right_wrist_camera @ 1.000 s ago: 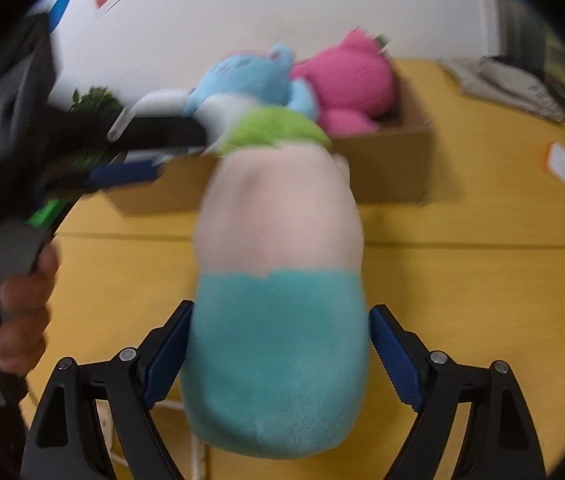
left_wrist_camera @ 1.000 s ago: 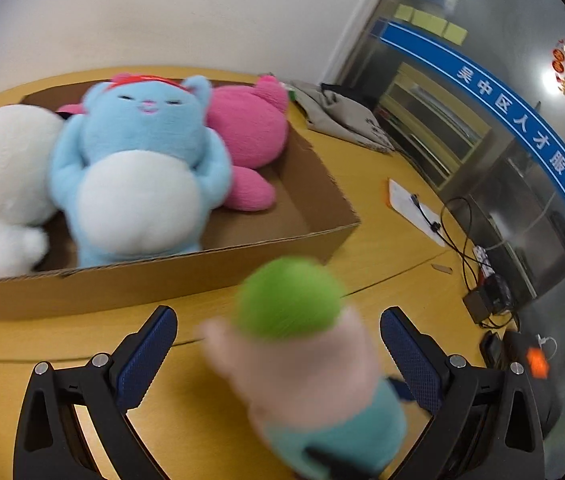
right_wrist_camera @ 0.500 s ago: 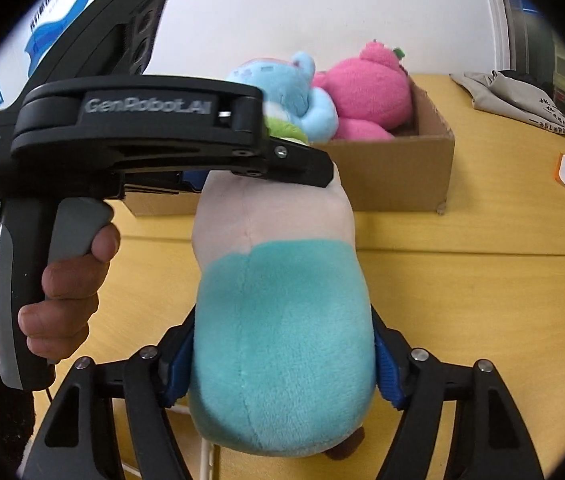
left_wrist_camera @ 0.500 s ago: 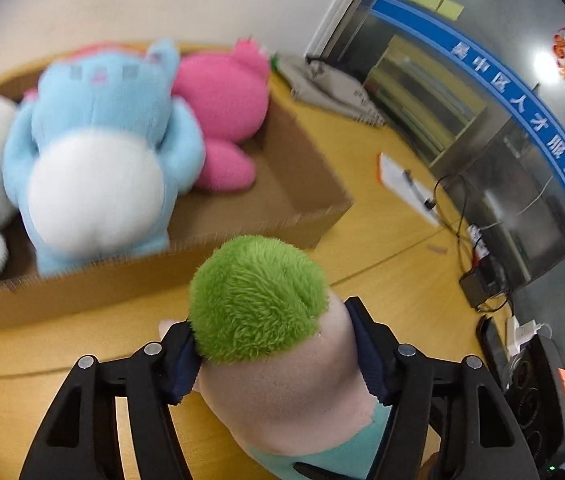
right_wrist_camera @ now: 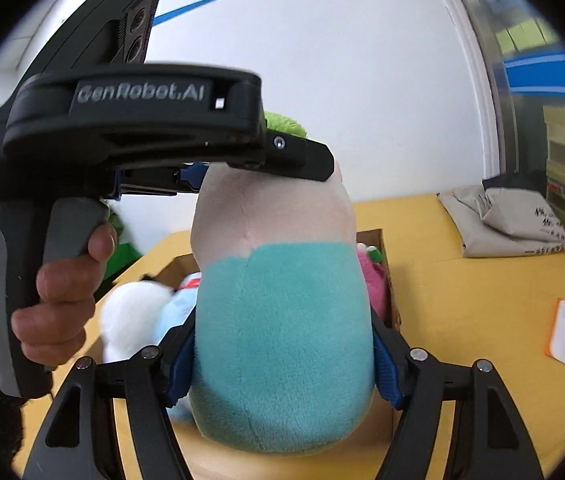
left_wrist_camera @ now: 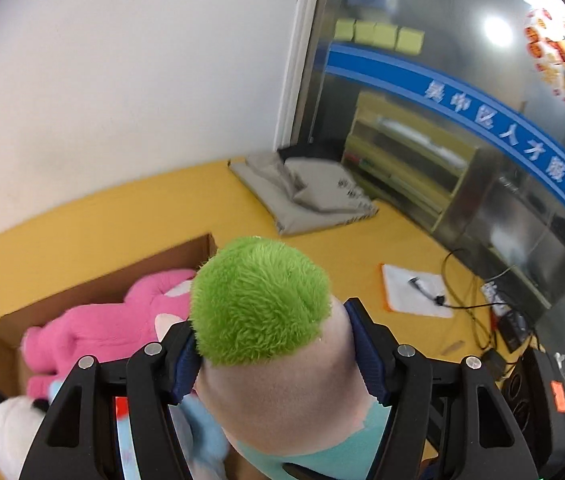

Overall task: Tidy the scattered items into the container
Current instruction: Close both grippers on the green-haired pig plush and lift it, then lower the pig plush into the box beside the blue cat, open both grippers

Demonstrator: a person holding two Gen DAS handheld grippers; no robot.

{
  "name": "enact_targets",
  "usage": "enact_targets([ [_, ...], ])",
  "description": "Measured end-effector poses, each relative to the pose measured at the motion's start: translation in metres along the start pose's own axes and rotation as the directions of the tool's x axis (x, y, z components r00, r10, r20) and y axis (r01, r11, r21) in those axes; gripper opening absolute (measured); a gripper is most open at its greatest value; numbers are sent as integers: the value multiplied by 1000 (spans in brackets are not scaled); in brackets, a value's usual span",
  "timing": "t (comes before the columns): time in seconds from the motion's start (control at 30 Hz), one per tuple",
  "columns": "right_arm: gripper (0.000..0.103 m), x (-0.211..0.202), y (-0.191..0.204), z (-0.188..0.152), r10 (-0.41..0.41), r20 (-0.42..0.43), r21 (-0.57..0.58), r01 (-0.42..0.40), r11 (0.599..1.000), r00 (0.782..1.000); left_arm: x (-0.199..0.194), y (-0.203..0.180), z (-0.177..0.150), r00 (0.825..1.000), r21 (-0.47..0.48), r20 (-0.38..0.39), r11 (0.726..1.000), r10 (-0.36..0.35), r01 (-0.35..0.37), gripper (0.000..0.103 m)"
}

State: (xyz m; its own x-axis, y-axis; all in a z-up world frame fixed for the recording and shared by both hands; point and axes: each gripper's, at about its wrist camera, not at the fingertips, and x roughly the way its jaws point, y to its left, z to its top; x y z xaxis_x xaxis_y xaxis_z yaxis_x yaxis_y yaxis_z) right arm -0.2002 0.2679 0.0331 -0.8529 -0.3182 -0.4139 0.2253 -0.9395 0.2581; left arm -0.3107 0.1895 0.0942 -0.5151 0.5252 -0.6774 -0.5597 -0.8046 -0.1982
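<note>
A plush doll with green hair (left_wrist_camera: 258, 300), a pale pink head and a teal body (right_wrist_camera: 282, 344) is held up in the air by both grippers. My left gripper (left_wrist_camera: 272, 356) is shut on its head. My right gripper (right_wrist_camera: 282, 364) is shut on its teal body. The doll hangs over the near right part of the cardboard box (left_wrist_camera: 94, 284). In the box lie a pink plush (left_wrist_camera: 114, 328), a blue plush (right_wrist_camera: 180, 304) and a white plush (left_wrist_camera: 10, 432). The left gripper's body and the hand holding it (right_wrist_camera: 62, 280) show in the right wrist view.
The box stands on a yellow table (left_wrist_camera: 82, 232). A folded grey cloth (left_wrist_camera: 310, 196) lies at the back right by the wall. A white paper with an orange edge (left_wrist_camera: 414, 288) and black cables (left_wrist_camera: 478, 320) lie to the right.
Both grippers have lifted the doll off the table and carried it forward over the box. The left gripper went from open around the doll's head to shut on it.
</note>
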Motion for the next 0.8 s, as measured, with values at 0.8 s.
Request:
enact_targets([
  [0.8,37,32,-15,-32,-147,-311,-17,149,989,939,106,-9,-53,971,50,-234,998,43,-32,80],
])
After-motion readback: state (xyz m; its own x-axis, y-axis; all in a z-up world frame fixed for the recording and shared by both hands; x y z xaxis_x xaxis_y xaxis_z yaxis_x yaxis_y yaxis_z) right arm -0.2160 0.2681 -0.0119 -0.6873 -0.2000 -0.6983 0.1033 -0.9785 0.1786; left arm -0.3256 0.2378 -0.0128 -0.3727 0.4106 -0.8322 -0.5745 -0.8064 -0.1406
